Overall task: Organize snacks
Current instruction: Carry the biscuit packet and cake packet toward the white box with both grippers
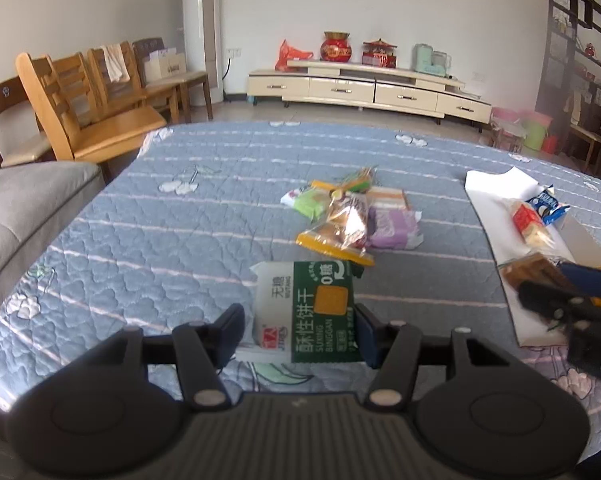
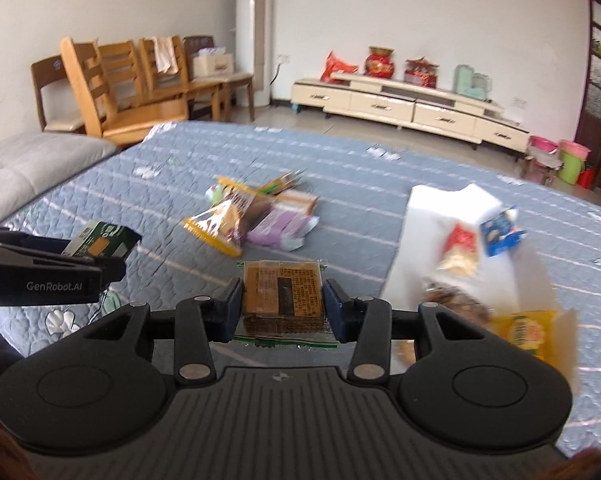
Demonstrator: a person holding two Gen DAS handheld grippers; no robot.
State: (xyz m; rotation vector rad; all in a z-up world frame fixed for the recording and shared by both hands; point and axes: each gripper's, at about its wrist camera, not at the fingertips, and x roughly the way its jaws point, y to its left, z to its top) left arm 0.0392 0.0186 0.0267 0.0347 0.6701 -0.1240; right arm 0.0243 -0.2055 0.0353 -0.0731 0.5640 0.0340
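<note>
My left gripper (image 1: 298, 330) is clamped on the green-and-white biscuit packet (image 1: 304, 312), held clear above the near edge of the quilted table (image 1: 160, 232). My right gripper (image 2: 283, 308) is clamped on a brown biscuit pack (image 2: 283, 294), its pads pressing both sides. The white box (image 2: 428, 216) waits toward the table's right edge, already crowded with snacks. Both wrappers are slick, so a loose pinch could let either slide out. The loose pile (image 1: 348, 216) sits mid-table. My two grippers work close together; swinging both toward the box at once risks a collision.
</note>
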